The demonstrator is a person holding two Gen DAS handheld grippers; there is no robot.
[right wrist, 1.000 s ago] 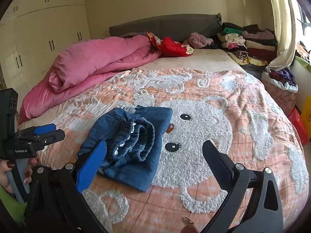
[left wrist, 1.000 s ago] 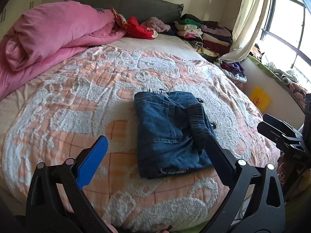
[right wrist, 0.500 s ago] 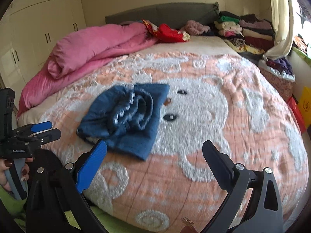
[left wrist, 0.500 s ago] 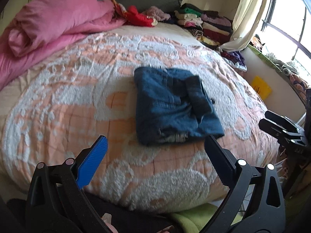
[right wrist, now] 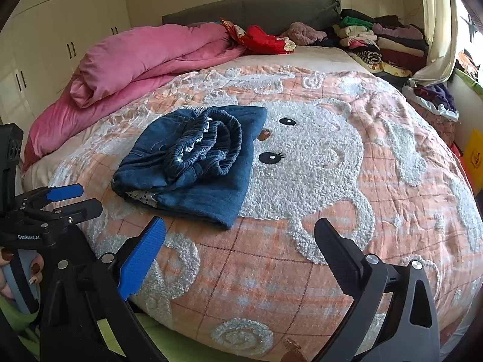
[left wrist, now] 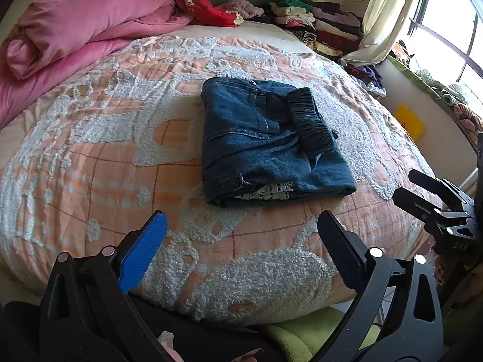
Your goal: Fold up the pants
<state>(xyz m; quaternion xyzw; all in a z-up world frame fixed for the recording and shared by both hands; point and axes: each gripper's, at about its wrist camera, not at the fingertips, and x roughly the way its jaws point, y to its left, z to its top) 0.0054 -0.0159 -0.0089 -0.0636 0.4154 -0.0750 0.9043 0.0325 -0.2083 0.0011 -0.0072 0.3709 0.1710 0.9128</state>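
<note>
**Denim bundle folded on the bed, both tools released and clear of it**

Left wrist view: the left tool [left wrist: 241,235] hangs with its blue-padded and black fingers spread wide and nothing between them, over the near edge of the bed. Ahead of it, slightly toward its right finger, lie the folded dark blue denim pants [left wrist: 268,144], resting on the peach and white tufted bedspread [left wrist: 105,157], apart from both fingers. The bundle is roughly rectangular; a gathered elastic waistband sits as a ridge on top at the far right, and a strip of white lace trim peeks from the near edge between the layers. The right tool [left wrist: 422,193] shows at the right rim, off the side of the bed; its fingers look parted, with nothing in them. A rolled pink duvet [left wrist: 84,21] lies far ahead to the left, well apart.

Right wrist view: the right tool [right wrist: 241,244] is likewise spread and empty, near the bed's edge. The pants [right wrist: 193,163] lie ahead and to the left of its blue finger. From here the waistband loops loosely, so the top layer is not flat. The left tool [right wrist: 69,199] sits at the left rim, held by a hand [right wrist: 18,274].

Denim of this kind is probably soft yet fairly heavy, with grippy cloth, so it should hold creases but sag if lifted by one corner. The bulky waistband may spring open. Taking hold at the two near corners, pinching all layers together, seems soundest.
</note>
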